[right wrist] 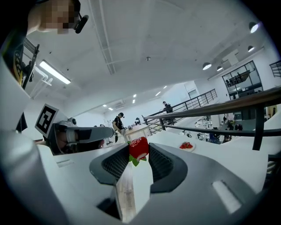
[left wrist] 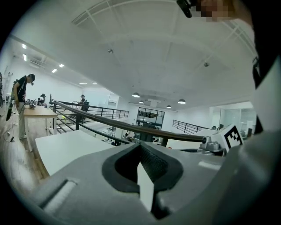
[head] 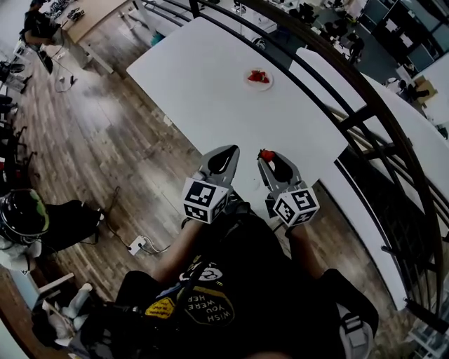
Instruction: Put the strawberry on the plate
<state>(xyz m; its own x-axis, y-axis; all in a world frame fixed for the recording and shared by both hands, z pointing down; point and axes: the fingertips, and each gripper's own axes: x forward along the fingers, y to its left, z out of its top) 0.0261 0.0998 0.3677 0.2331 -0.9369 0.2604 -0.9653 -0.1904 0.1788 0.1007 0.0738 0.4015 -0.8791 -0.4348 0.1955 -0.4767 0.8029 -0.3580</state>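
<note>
Nearest is the person's black printed shirt (head: 210, 294), with both arms reaching forward over the near edge of the white table (head: 210, 84). The left gripper (head: 228, 151) sits on the left. Its own view shows the ribbed pads meeting at the tips with nothing between them, so this claw is closed and empty.

Just to its right, the right gripper (head: 266, 157) is clamped on the strawberry (head: 266, 154). In the right gripper view the red fruit is pinched between the two dark pads near their tips, its green leaves hanging below. It is held up off the table at the near edge, well apart from the plate.

On the wooden floor (head: 91, 140) to the near left lies a white power strip (head: 138, 245).

Farther along the table, toward its far right side, is the small white plate (head: 258, 78), which has red fruit on it that looks like more strawberries. The rest of the tabletop is bare.

A dark metal railing (head: 365, 105) curves along the table's right side. At the far left a person (head: 35, 24) stands by a wooden desk (head: 98, 14).
</note>
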